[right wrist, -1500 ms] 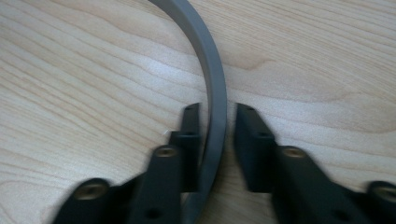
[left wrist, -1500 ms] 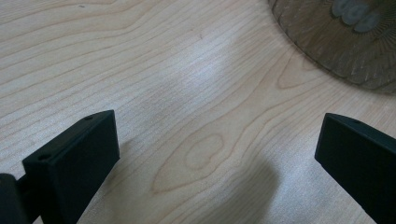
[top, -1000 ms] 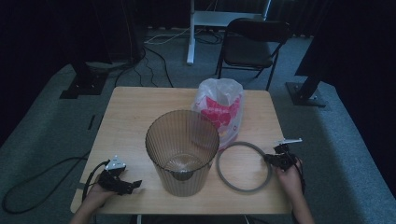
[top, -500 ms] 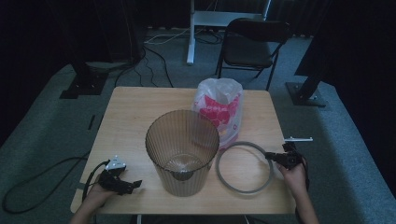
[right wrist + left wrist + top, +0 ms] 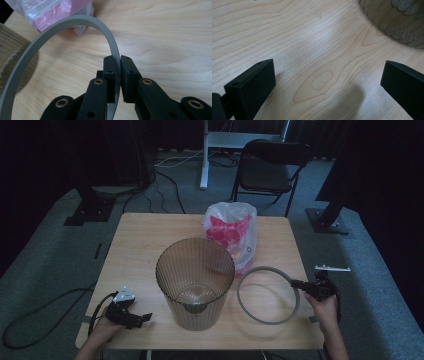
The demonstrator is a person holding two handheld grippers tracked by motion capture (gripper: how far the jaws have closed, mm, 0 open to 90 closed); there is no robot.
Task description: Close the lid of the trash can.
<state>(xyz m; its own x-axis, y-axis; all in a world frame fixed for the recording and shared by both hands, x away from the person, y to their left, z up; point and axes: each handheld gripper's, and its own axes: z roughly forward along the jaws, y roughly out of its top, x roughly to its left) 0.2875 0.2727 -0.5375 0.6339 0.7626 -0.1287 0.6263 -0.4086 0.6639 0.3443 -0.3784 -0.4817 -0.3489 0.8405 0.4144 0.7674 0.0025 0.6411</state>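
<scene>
Grey ring (image 5: 75,21), near arc hidden between right tool (image 5: 117,75) pads

Your left hand-held gripper (image 5: 131,314) has bare surface (image 5: 145,245) ahead. The tall bin (image 5: 195,282) stands in the middle, blocking the way across. The pink bag (image 5: 231,235) sits just behind it.

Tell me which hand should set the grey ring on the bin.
Right. The right gripper is already shut on the ring, beside the bin. The left gripper rests open on the table, holding nothing.
</scene>
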